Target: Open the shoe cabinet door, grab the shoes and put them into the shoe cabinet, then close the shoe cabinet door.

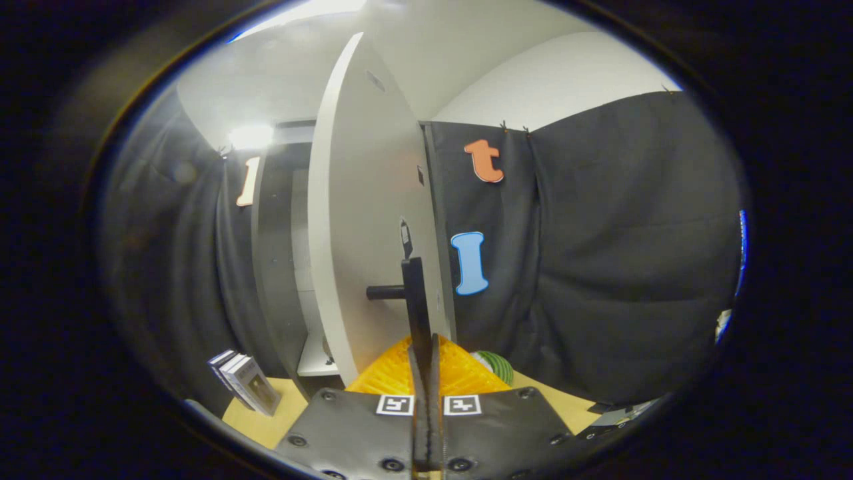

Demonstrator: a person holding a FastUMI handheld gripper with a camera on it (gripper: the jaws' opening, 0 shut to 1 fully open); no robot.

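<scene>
The shoe cabinet's white door (363, 220) stands swung open, nearly edge-on to me. Its dark handle (413, 293) is an upright bar on a short stub. My gripper (426, 347) reaches up from below, its two fingers pressed together around the bar's lower end, shut on the handle. To the left of the door the cabinet's inside shows, with a dark grey side panel (273, 267) and a white shelf (314, 361) low down. An orange ribbed thing (460, 373) lies just beyond the fingers, at the foot of the door; I cannot tell whether it is a shoe.
A green striped object (496, 365) lies right behind the orange thing. Two small boxes (245, 383) stand on the light wooden surface (266, 423) left of the cabinet. Black cloth walls (620, 267) close the booth to the right and left.
</scene>
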